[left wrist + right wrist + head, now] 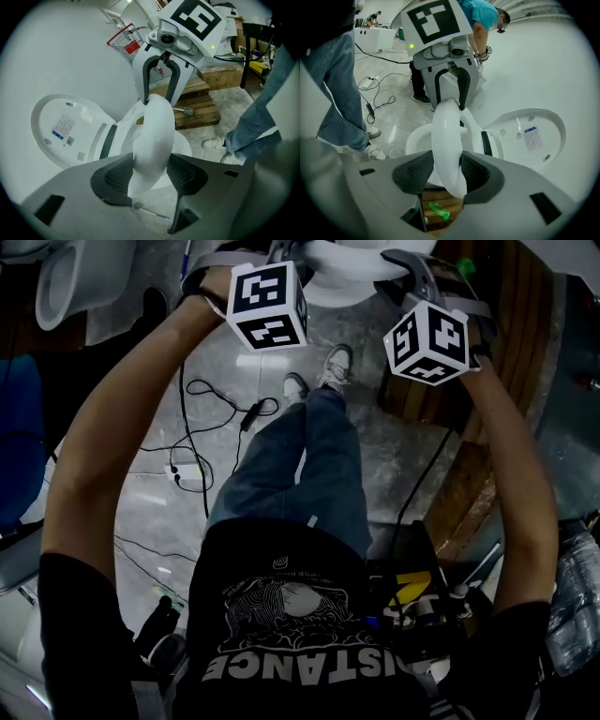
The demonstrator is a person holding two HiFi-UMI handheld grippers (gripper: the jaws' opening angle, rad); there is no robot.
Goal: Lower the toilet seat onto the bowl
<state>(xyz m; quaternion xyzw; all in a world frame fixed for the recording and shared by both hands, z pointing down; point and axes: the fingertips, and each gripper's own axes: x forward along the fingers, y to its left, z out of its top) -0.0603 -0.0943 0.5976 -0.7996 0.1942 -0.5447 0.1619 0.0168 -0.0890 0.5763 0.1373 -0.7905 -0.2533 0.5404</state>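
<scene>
Clamping the tilted toilet seat (154,124), left gripper (150,166) and right gripper (447,169).

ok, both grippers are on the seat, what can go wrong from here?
1. The glossy toilet seat stands raised above the bowl, pinched only at its edge by the left gripper and right gripper; a slip could let it slam down.
2. The grippers hold opposite sides; uneven lowering may twist it.
3. Cables lie by the person's shoes: a snag hazard.
</scene>
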